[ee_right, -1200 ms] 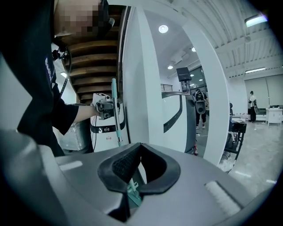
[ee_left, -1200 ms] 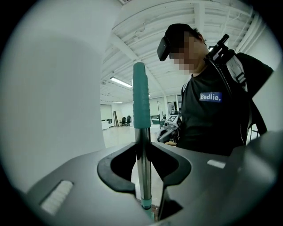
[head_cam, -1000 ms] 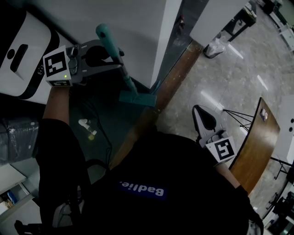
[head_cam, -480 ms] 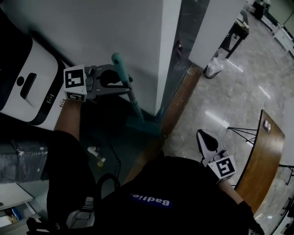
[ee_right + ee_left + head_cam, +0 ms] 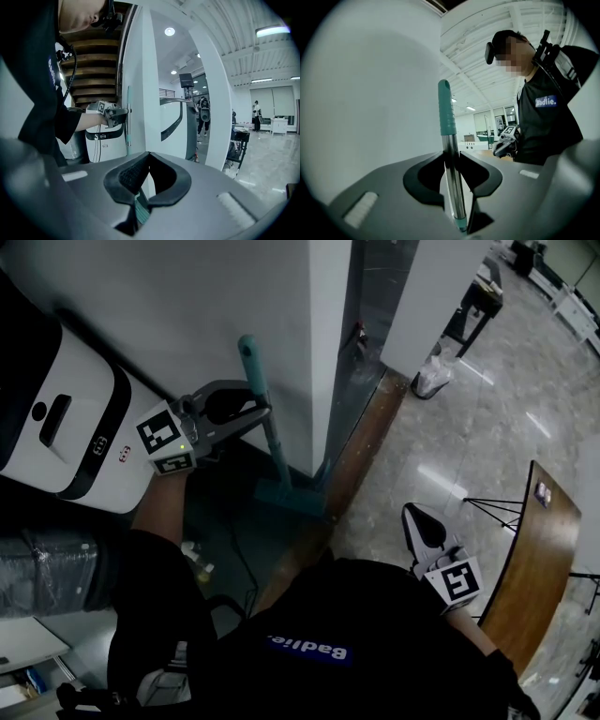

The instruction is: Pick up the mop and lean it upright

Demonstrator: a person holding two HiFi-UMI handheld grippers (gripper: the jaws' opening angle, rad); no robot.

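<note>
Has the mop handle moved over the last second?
Yes. Held by the left gripper, the mop handle has tipped toward the white wall's corner and stands straighter.

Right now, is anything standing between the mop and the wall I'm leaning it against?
Nothing visible does. The left tongs are shut on the mop handle, which stands close beside the bare white wall. The white machine sits off to one side, clear of that gap.
</note>
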